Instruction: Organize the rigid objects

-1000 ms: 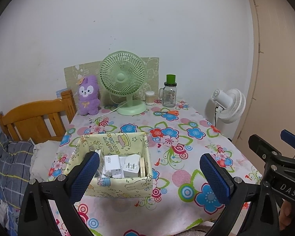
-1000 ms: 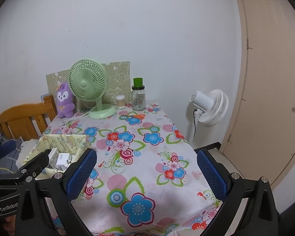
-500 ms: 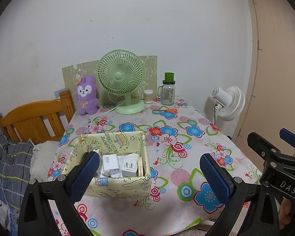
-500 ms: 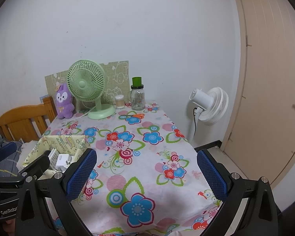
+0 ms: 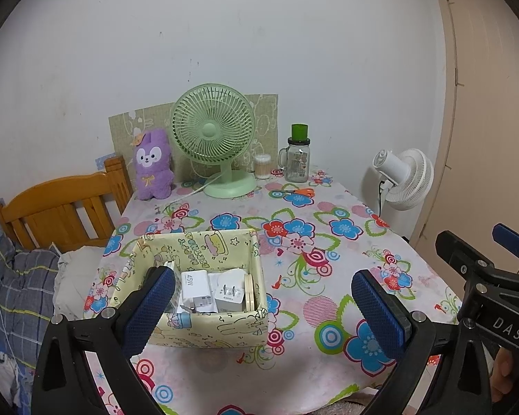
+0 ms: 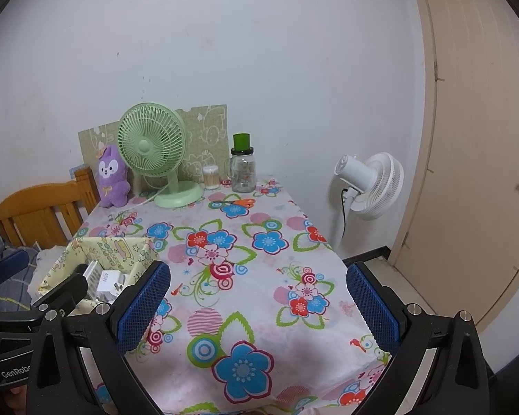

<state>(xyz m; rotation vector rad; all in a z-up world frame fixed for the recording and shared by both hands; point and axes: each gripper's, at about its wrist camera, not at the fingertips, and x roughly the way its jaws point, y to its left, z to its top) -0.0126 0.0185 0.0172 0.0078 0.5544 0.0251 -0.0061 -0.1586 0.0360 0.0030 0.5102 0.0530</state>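
Observation:
A yellow patterned storage box [image 5: 204, 326] sits on the flowered table at the front left. It holds white chargers [image 5: 211, 292] and other small items. The box also shows in the right wrist view [image 6: 114, 247]. My left gripper [image 5: 263, 311] is open and empty, held above the table's front edge with its left finger over the box. My right gripper [image 6: 257, 306] is open and empty over the front of the table, to the right of the box. Orange-handled scissors [image 5: 296, 192] lie near the back of the table.
At the back stand a green desk fan [image 5: 218, 141], a purple plush toy [image 5: 152, 166], a cotton-swab jar [image 5: 262, 166] and a glass jar with a green lid [image 5: 297, 155]. A wooden bed frame [image 5: 58, 207] is left; a white floor fan [image 6: 370, 186] and a door are right.
Both grippers have drawn back and slightly up from the table, so the table looks farther away. Both stay open and empty.

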